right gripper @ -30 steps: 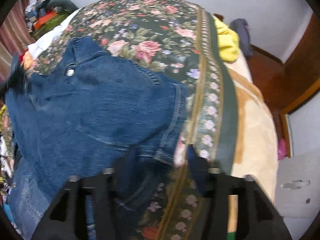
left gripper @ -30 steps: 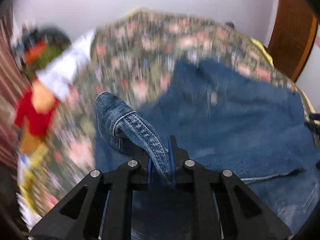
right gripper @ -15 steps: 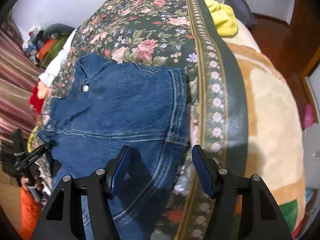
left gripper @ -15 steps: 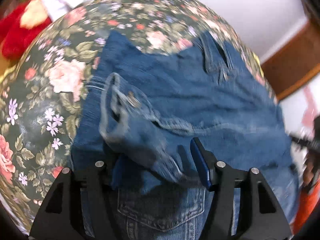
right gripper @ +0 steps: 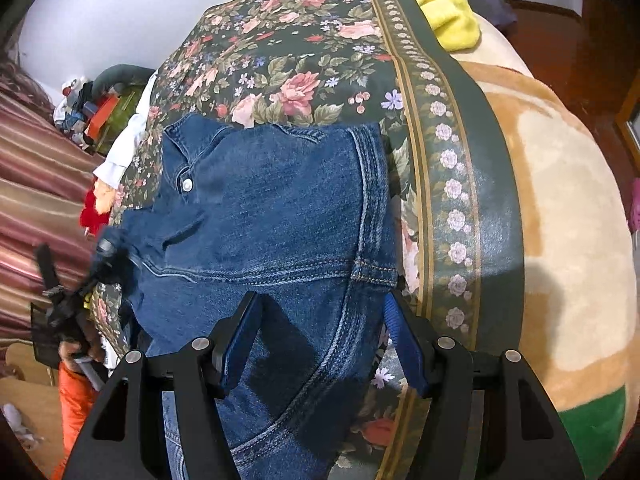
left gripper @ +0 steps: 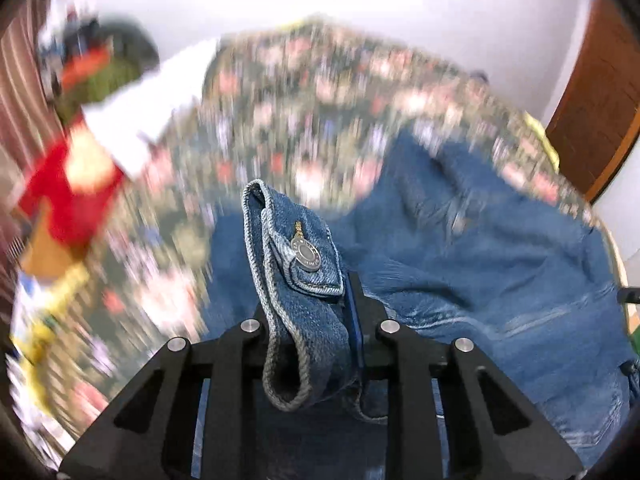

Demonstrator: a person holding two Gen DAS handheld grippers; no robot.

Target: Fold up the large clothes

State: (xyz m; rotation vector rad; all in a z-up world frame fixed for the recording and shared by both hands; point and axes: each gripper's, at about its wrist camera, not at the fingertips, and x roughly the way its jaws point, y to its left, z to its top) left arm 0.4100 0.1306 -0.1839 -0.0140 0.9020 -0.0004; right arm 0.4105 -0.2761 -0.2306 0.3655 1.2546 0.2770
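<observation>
My left hand-held gripper (left gripper: 316, 320) is clamped on the waistband (left gripper: 298, 280) of the jeans (left gripper: 500, 272), with the denim pinched between the two blue pads. The gripped fold stands up in front of the camera; it carries a metal button (left gripper: 306, 257) and a brass zipper pull just above it. The button has raised lettering around its rim, too small for me to read.

My right hand-held gripper (right gripper: 322, 336) has its fingers spread wide and holds nothing. It hovers over the lower part of the jeans (right gripper: 272, 208), with its right finger (right gripper: 402, 344) above the side seam.

The jeans lie spread on a flowered bedspread (right gripper: 304, 52) on the bed. Their right edge runs just beside the bedspread's green border band (right gripper: 480, 184). Beyond that band a tan blanket (right gripper: 568, 216) covers the rest of the bed. A yellow cloth (right gripper: 448, 12) lies at the far end. To the left, a pile of clothes (right gripper: 100, 108) crowds the bed's edge. The left wrist view is blurred outside the gripped fold.
</observation>
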